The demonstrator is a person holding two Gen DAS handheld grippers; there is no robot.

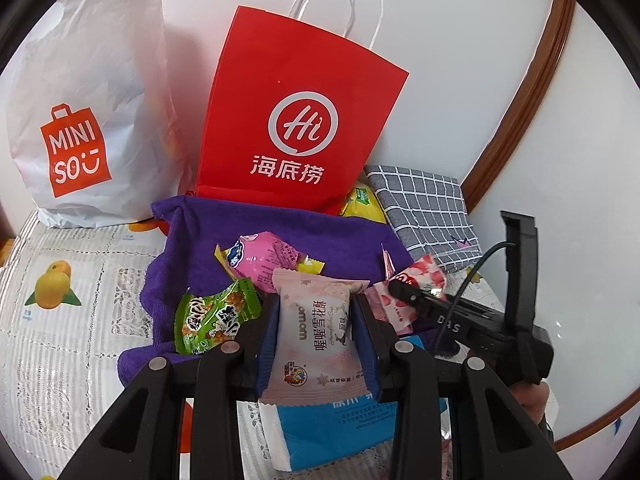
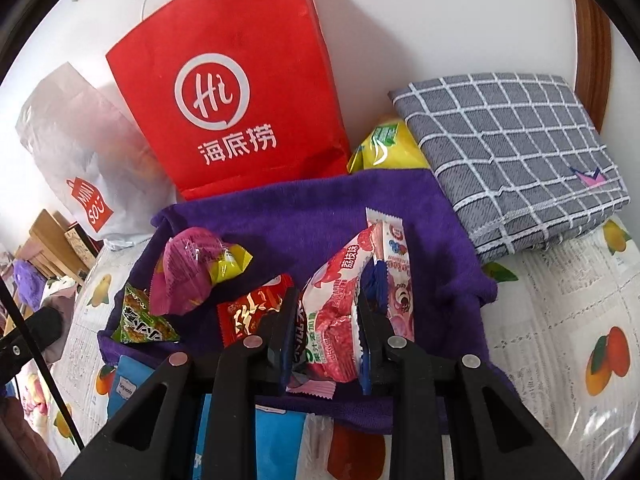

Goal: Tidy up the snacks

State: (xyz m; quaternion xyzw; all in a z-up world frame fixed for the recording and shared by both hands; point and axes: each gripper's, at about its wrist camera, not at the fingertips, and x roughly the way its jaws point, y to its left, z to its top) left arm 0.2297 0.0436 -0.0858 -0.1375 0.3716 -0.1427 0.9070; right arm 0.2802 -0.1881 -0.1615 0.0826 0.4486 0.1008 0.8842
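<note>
Snacks lie mostly loose on the purple towel [image 2: 304, 216]; sorting looks barely started. Left gripper [image 1: 314, 334] jaws pinch a pale pink packet [image 1: 314, 344], right gripper [image 2: 326, 332] jaws pinch a red lychee packet [image 2: 336, 312], both just above the towel

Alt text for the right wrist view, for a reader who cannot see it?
The right gripper clamps a pink-and-red lychee snack packet above a purple towel strewn with wrapped snacks. Behind stand a red paper bag and a folded grey checked cloth.
</note>
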